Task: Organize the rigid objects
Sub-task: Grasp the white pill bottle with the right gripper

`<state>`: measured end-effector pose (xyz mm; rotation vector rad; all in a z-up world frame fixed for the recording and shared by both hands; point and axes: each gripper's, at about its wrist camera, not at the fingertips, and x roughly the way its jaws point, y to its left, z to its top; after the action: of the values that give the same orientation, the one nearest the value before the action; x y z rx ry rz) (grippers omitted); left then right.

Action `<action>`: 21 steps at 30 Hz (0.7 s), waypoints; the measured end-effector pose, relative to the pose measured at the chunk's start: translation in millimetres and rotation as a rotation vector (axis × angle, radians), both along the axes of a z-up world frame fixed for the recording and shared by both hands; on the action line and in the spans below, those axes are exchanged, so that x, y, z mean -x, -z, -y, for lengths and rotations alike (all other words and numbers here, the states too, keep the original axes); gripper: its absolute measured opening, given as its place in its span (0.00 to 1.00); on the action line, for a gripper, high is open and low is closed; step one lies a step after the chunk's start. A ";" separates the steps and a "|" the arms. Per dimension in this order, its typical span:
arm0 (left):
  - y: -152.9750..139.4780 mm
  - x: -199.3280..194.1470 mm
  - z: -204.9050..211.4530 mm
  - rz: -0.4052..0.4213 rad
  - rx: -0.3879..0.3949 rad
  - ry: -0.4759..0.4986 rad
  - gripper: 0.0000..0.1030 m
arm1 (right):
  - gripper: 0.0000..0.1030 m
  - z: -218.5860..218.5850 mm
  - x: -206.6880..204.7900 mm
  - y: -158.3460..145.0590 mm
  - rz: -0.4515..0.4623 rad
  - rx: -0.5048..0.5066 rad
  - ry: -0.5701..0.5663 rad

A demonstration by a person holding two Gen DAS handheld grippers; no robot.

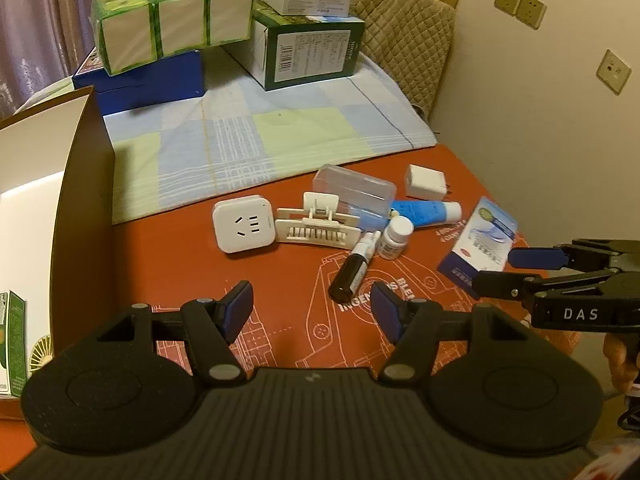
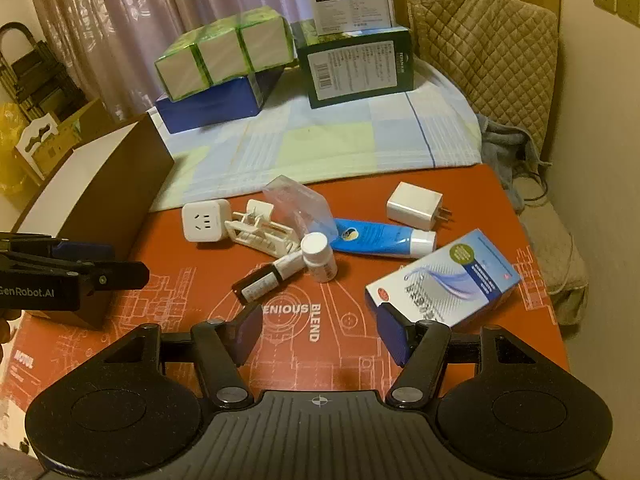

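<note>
Small objects lie loose on the red mat: a white socket adapter (image 1: 244, 224) (image 2: 205, 221), a cream hair clip (image 1: 316, 226) (image 2: 262, 230), a clear plastic case (image 1: 354, 190) (image 2: 298, 204), a dark spray bottle (image 1: 354, 270) (image 2: 266, 278), a white pill bottle (image 1: 394, 238) (image 2: 318, 258), a blue tube (image 1: 428, 212) (image 2: 380, 238), a white charger (image 1: 425, 182) (image 2: 416, 205) and a blue-white box (image 1: 478, 246) (image 2: 444, 280). My left gripper (image 1: 312, 312) (image 2: 116, 262) is open and empty, near the spray bottle. My right gripper (image 2: 320, 332) (image 1: 492, 270) is open and empty, beside the box.
A brown cardboard box (image 1: 60, 184) (image 2: 100, 200) with a white inside stands at the left. A checked cloth (image 1: 256, 136) covers the far table. Stacked cartons and a green-wrapped pack (image 1: 172, 22) (image 2: 224, 52) sit at the back. A quilted chair (image 2: 484, 52) is at the right.
</note>
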<state>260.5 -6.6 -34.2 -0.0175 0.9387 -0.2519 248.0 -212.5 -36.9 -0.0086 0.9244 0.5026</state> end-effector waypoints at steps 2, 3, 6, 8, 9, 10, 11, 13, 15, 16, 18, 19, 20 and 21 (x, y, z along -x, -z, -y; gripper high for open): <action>4.7 -3.5 -0.4 0.001 -0.004 -0.009 0.59 | 0.59 -1.8 -4.6 4.0 0.005 0.000 -0.006; 6.6 -5.2 -1.0 0.002 -0.010 -0.014 0.59 | 0.59 -3.2 -7.0 6.5 0.009 -0.001 -0.012; 13.2 -11.6 -2.3 0.003 -0.025 -0.031 0.59 | 0.59 -9.7 -14.2 14.0 0.027 0.016 -0.031; 17.8 -16.1 -3.0 0.000 -0.030 -0.041 0.59 | 0.59 -14.7 -19.6 18.9 0.047 0.031 -0.041; 19.8 -18.2 -3.2 -0.003 -0.031 -0.045 0.59 | 0.59 -16.9 -22.6 21.4 0.057 0.037 -0.045; 22.0 -20.4 -3.4 -0.006 -0.035 -0.048 0.58 | 0.59 -19.9 -26.0 24.0 0.070 0.044 -0.051; 23.9 -21.9 -3.6 -0.008 -0.038 -0.049 0.58 | 0.59 -23.0 -29.6 26.6 0.080 0.051 -0.054; 29.0 -26.0 -3.4 -0.014 -0.044 -0.056 0.58 | 0.56 -27.9 -36.4 32.4 0.098 0.061 -0.065; 33.1 -29.5 -3.4 -0.020 -0.049 -0.061 0.58 | 0.50 -34.4 -44.0 39.0 0.109 0.078 -0.081; 34.7 -31.3 -3.7 -0.021 -0.050 -0.063 0.58 | 0.48 -37.4 -46.9 42.1 0.114 0.087 -0.091; 36.8 -34.7 -4.0 -0.023 -0.055 -0.068 0.59 | 0.45 -43.9 -52.9 49.1 0.122 0.110 -0.108; 37.7 -36.3 -4.2 -0.023 -0.056 -0.072 0.59 | 0.44 -46.5 -55.1 51.9 0.125 0.117 -0.115; 38.8 -38.3 -5.2 -0.026 -0.056 -0.076 0.58 | 0.43 -49.0 -57.3 55.0 0.127 0.124 -0.122; 39.9 -40.1 -5.9 -0.029 -0.055 -0.079 0.59 | 0.42 -50.4 -58.8 56.9 0.127 0.128 -0.127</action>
<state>300.7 -0.7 -74.1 -0.0074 0.9711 -0.1527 306.9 -162.1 -93.8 -0.2142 0.8331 0.5537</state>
